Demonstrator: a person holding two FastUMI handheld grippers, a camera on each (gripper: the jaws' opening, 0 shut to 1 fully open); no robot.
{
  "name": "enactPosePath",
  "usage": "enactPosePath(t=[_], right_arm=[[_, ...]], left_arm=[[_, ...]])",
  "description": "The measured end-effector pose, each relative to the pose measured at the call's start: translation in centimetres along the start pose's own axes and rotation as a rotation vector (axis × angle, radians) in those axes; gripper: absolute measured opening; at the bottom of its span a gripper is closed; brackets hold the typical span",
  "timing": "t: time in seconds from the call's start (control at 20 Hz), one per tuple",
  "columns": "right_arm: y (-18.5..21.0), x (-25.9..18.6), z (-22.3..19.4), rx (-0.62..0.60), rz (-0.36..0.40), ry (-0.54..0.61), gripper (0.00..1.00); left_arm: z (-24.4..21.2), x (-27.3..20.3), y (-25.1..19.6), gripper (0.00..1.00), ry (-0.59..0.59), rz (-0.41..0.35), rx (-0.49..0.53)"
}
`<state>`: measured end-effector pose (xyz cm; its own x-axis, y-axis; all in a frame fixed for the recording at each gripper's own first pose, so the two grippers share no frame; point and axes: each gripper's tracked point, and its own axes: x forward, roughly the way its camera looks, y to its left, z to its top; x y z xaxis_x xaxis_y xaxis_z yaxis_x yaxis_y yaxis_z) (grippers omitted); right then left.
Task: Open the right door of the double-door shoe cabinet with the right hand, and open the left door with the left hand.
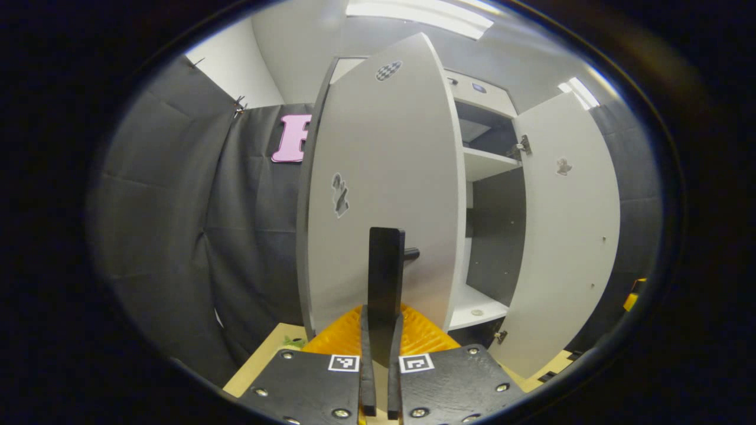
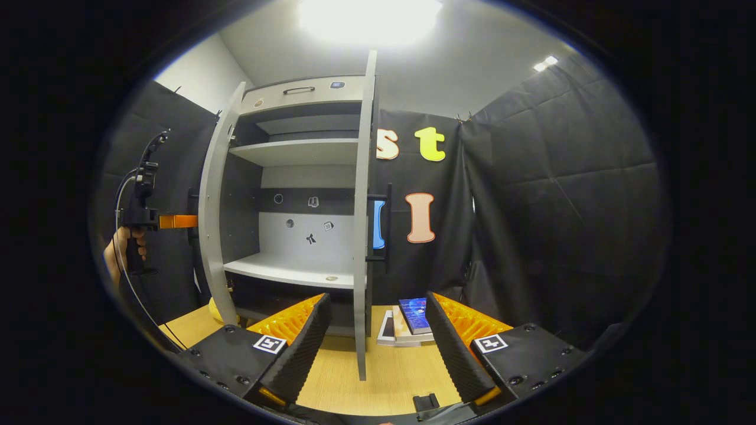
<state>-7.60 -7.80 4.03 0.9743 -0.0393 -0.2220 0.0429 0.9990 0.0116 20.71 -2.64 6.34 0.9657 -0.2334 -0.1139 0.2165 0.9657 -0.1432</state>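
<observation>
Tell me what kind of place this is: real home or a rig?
Likely a staged recording booth, not a home. Black cloth hangs as the walls, a lone shoe cabinet stands on a wooden table rather than a floor, and its shelves are nearly bare. A few books lie beside it.

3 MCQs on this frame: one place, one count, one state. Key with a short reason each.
1. Where do the books lie?
A. on the tabletop right of the right door
B. on the top shelf
C. in the left gripper

2. How many cabinet doors stand open?
A. none
B. one
C. two

3. The left gripper is:
A. wide open
B. shut on the left door's handle
C. resting on the table

Key: 1 A, they lie on the wood beyond the right door. 2 C, left door and right door both swung out. 3 B, fingers closed around the handle.
</observation>
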Motion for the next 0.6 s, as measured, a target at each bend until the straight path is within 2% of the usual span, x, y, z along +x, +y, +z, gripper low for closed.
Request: enactPosePath(t=[0.3,0.4,0.45,0.5,0.6], right_arm=[[2.3,-0.9,-0.6,0.005,0.014,0.016,1.00],[3.0,-1.2,-1.0,0.007,0.017,0.027,0.96],[3.4,-1.4,-0.9,0.012,0.020,0.027,0.99],[3.9,-1.6,-0.8,0.021,0.025,0.023,0.97],[4.5,-1.9,-0.5,0.031,0.026,0.021,0.99]], left_arm=[[-0.2,-0.6,1.5,0.10,0.006,0.013,0.016],[-0.1,-0.8,2.3,0.09,0.001,0.024,0.031],[-0.1,-1.0,2.7,0.08,0.000,0.028,0.040],[0.0,-1.0,3.1,0.06,0.000,0.033,0.050],[0.1,-1.2,4.2,0.06,-0.008,0.057,0.071]])
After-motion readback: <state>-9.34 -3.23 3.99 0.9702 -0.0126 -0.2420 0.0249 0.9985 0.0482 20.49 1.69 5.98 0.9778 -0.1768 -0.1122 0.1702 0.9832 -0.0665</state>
